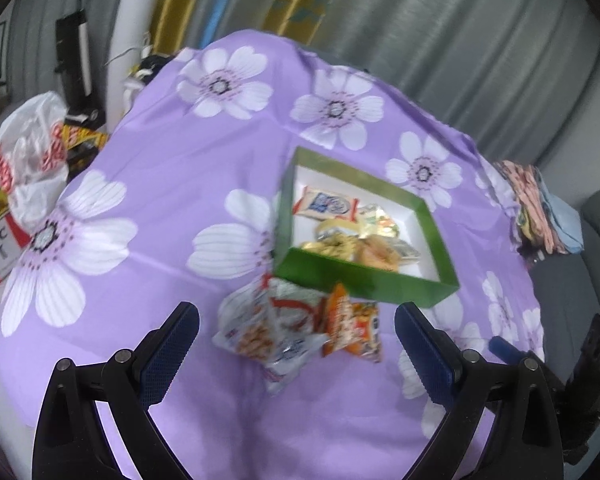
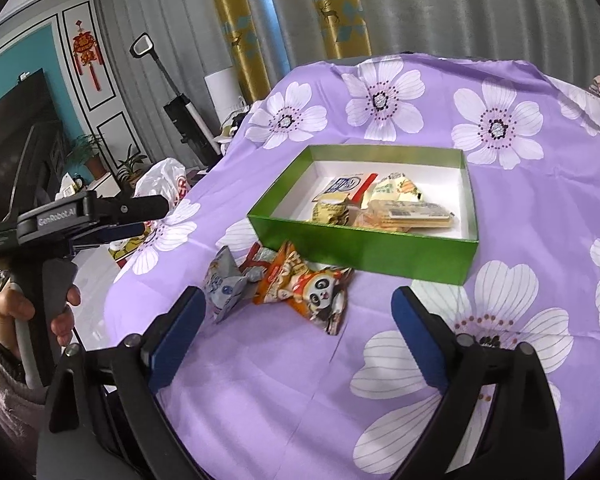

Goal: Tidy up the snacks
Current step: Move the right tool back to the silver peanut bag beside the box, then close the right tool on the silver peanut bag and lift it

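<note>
A table (image 2: 520,208) under a purple flowered cloth carries a green box (image 2: 360,252) with several snack packets (image 2: 384,204) inside. Just outside its near wall lie a silver packet (image 2: 226,284) and an orange panda packet (image 2: 312,292), touching. Both the left tongs (image 1: 296,344) and right tongs (image 2: 296,320) gape wide, holding nothing.

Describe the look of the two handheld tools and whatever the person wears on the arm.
Each tool has black angular finger arms with round rivets and blue ribbed pads. The left tool, seen side-on, has a black pistol-style handle with white lettering. The sleeve is fuzzy pale pink.
</note>
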A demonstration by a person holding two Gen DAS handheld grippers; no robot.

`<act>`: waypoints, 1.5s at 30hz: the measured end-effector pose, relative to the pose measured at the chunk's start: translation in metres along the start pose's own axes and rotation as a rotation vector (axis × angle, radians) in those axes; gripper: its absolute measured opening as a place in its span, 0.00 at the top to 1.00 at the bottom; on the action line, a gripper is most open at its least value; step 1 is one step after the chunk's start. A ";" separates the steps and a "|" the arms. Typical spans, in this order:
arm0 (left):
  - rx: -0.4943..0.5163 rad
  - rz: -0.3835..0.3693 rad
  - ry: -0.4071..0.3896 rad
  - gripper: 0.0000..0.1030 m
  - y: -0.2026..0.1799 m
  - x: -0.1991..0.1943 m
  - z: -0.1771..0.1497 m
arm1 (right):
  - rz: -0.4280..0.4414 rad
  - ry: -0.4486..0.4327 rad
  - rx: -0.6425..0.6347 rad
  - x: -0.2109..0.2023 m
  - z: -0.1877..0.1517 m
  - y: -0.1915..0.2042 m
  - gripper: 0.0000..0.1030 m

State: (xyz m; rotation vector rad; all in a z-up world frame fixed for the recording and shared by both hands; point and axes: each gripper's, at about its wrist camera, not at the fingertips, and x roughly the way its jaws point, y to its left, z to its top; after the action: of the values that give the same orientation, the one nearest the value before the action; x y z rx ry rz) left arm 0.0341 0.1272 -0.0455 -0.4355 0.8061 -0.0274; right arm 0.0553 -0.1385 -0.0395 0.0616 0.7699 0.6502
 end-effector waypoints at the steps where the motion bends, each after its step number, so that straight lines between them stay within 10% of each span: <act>1: -0.008 0.003 0.005 0.05 0.004 0.001 -0.003 | 0.003 0.006 -0.004 0.001 -0.002 0.002 0.08; 31: -0.154 -0.128 0.180 0.05 0.057 0.077 -0.016 | 0.177 0.205 -0.035 0.110 -0.021 0.050 0.13; 45: -0.093 -0.145 0.206 0.05 0.054 0.099 -0.014 | 0.257 0.247 0.012 0.153 -0.014 0.058 0.38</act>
State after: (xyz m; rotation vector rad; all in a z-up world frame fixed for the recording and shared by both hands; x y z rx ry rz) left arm 0.0854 0.1529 -0.1440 -0.5856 0.9792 -0.1727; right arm 0.0973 -0.0075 -0.1300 0.0932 1.0139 0.9081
